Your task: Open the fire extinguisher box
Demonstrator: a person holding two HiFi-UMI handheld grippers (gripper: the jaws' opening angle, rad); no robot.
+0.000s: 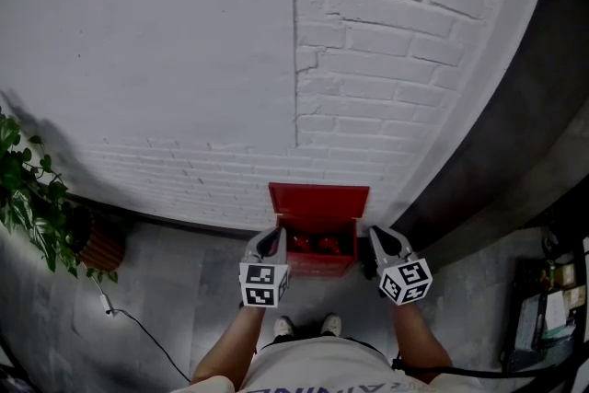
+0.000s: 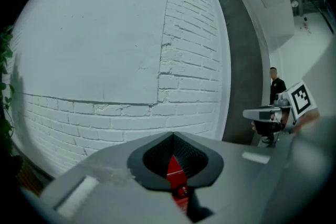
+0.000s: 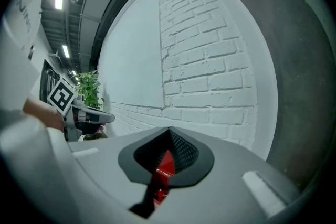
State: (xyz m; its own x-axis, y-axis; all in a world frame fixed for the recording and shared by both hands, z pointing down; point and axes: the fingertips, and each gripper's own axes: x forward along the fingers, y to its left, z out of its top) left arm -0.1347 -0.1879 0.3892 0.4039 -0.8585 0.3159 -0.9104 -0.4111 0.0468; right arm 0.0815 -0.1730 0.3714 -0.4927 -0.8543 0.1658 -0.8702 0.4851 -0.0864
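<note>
In the head view, the fire extinguisher box (image 1: 317,202) sat at lower centre against the brick wall (image 1: 405,41) with its lid up. I had the left gripper (image 1: 273,236) just at its left edge and the right gripper (image 1: 375,236) just at its right edge. Each gripper view showed the jaws closed tip to tip on nothing, with only a sliver of red box showing through the gap behind the tips. Only the head view showed the red extinguishers (image 1: 317,244) inside. Only the left gripper view caught a person (image 2: 275,86) standing at the far right of the frame.
</note>
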